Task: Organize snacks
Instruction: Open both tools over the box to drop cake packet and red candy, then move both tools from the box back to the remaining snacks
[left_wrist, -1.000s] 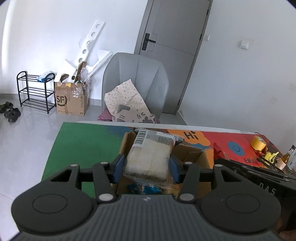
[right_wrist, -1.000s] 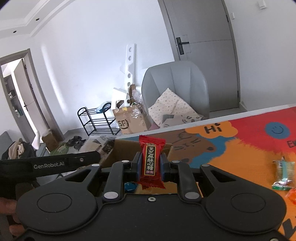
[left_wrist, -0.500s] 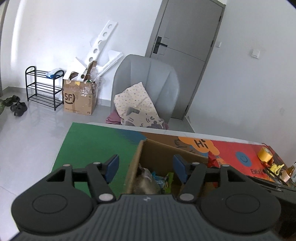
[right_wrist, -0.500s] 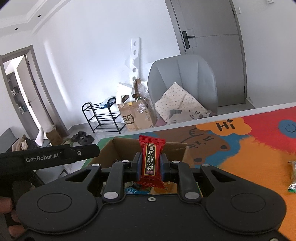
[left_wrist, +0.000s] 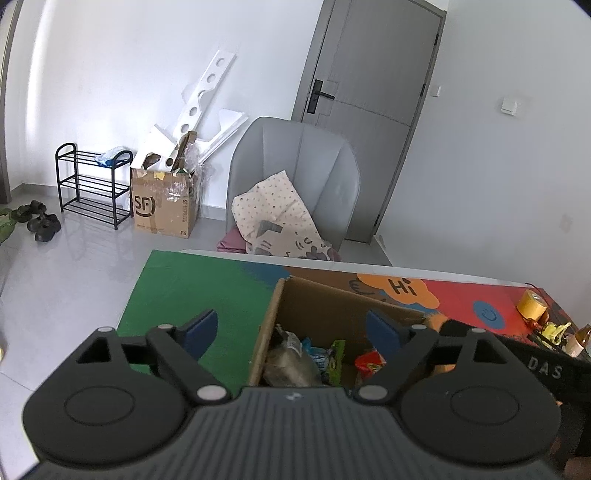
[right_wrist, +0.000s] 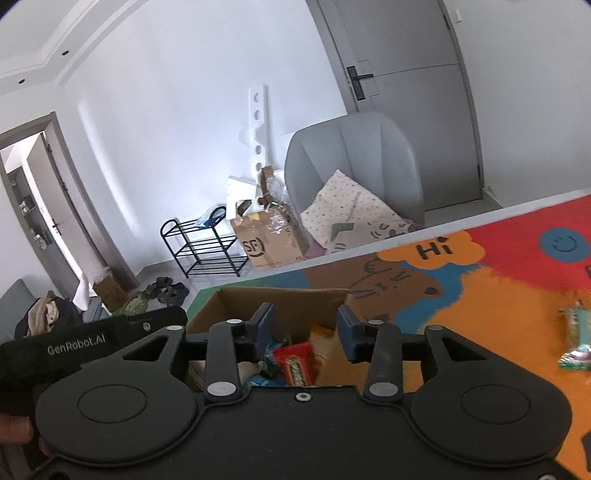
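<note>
Over the open brown cardboard box (right_wrist: 280, 295) on the colourful mat, both drops look done: the left gripper (left_wrist: 291, 328) gapes empty, and the right gripper (right_wrist: 306, 328) has just been opening, its red candy packet (right_wrist: 295, 363) lying loose in the box. Next comes the silver-green wrapped snack (right_wrist: 574, 339) well off on the orange patch, probably a right-hand reach.

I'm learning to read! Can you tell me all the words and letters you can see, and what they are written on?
"Hi": on the orange cloud on the colourful mat.
"SF": on the cardboard box on the floor; smaller print runs down its side, too small to be sure of.
"GenRobot.AI": on the side of the left tool.
"DAS": on the side of the right tool.
Snack wrappers inside the open box on the table: too blurred to read.
</note>
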